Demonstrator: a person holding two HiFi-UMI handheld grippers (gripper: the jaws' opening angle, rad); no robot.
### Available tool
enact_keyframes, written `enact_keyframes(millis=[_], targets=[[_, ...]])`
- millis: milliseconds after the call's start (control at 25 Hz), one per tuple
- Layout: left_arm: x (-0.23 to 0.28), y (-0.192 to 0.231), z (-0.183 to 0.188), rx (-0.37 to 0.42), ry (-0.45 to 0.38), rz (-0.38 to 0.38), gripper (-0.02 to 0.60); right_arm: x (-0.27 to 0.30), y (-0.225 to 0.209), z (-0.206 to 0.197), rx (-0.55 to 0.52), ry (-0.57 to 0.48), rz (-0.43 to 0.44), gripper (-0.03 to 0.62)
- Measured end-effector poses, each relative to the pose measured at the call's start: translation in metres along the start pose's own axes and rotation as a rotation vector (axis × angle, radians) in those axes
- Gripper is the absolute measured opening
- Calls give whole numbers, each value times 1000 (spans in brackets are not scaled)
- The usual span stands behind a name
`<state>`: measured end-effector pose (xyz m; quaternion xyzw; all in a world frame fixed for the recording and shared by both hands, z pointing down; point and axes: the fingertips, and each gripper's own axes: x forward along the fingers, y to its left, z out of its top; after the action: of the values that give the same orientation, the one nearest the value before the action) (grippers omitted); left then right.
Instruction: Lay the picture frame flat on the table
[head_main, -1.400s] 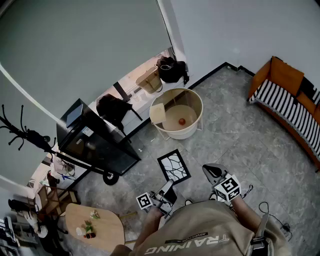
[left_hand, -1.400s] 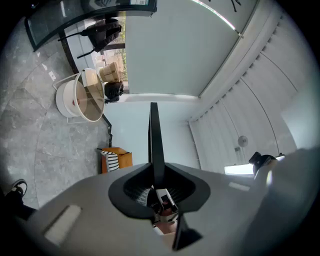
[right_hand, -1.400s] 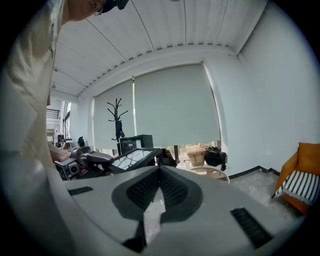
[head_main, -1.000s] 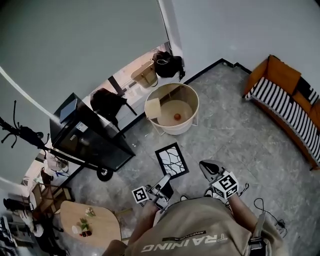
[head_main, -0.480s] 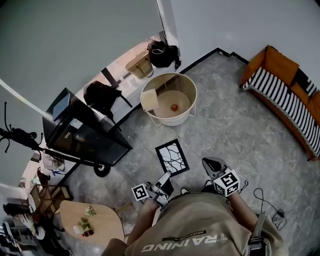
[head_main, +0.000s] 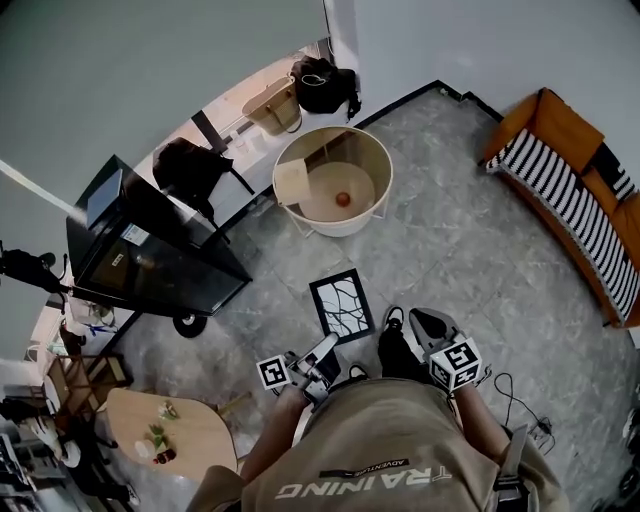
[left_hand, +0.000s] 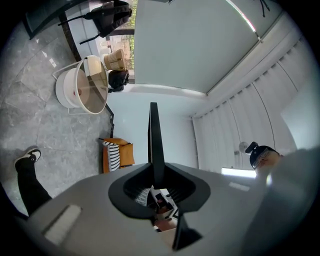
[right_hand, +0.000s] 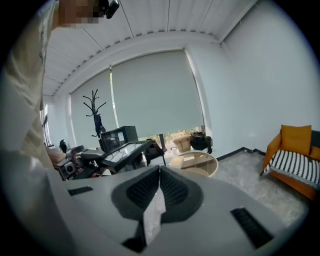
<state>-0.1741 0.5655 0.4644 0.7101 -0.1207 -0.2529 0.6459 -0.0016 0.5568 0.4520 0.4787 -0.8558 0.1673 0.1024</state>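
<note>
where picture frame (head_main: 341, 305) hangs, grey stone floor (head_main: 470, 230), round tub (head_main: 345, 228) beyond

Left gripper (head_main: 327, 347): out low in front of the body, jaws pinching the picture frame (head_main: 340, 305) by its edge | Right gripper (head_main: 418, 322): alongside, jaws pressed together | Arms: both bent, tucked close

The left gripper (head_main: 329, 345) and right gripper (head_main: 414, 319) have matt grey plastic shells and ribbed black pads (right_hand: 145, 189). The picture frame (head_main: 340, 305) clamped in the left gripper has a matt black border. The floor (head_main: 470, 230) below both is grey stone-look tile with a faint sheen. The tub (head_main: 335, 222) ahead of them is smooth (cream outside, wood-toned inside). The sofa (head_main: 570, 190) right of the right gripper is orange and striped cloth.
</note>
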Motion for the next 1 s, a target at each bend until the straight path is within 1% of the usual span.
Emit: enact_keyframes(millis=[120,240,360,440,520,600,760,1000], targets=[[23,5,22,-3,-16,-4,72,28,-21,10,-13,-9,28,8],[54,8,49,11,-37,6,72,60,-49,16,-44,19,63,8],[89,8,78,28,-60,16,72,87,-83,36,-61,17,100,8],[113,6,98,54,-61,19,72,105,-105,52,-47,1,120,8],[133,8,113,75,-68,22,72,119,-124,60,-7,-9,141,8],[148,13,125,78,-94,27,72,131,-138,62,16,-1,171,8],[180,27,145,77,-132,54,72,148,-164,68,5,23,229,8],[217,33,161,82,-152,61,72,165,-196,72,0,51,265,8]])
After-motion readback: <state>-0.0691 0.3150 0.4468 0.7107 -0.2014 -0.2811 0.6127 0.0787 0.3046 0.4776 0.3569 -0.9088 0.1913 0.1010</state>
